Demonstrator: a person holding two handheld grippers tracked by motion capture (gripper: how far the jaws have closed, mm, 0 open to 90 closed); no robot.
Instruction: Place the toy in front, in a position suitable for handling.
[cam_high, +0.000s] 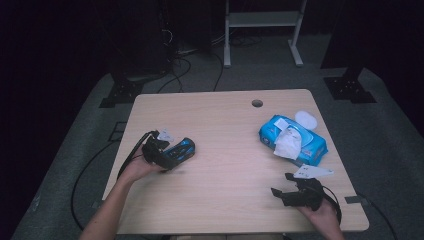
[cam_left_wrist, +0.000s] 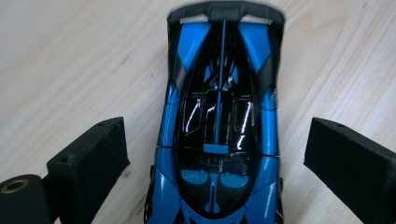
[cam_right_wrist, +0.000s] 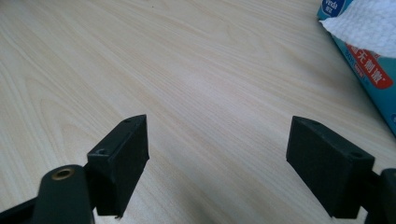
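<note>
Left gripper (cam_left_wrist: 215, 154), jaws spread, straddles a blue toy car (cam_left_wrist: 219, 121) on the tabletop (cam_high: 225, 145); right gripper (cam_right_wrist: 217, 158) spread over bare wood. Risk: an uneven squeeze may skid the car on its wheels.

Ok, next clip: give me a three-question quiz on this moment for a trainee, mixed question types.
1. True or false: the left gripper has already closed on the toy car.
2. Multiple choice: what sticks out of the top of the blue wipes pack? A) a white wipe B) a red cloth C) a pen
3. Short answer: what lies between the jaws of the right gripper?

Key
1. False. The car sits between the jaws, but both stand apart from its sides.
2. A. A crumpled white wipe is pulled partly out.
3. Nothing but bare table; the jaws are spread wide, with the wipes pack off to one side.
</note>
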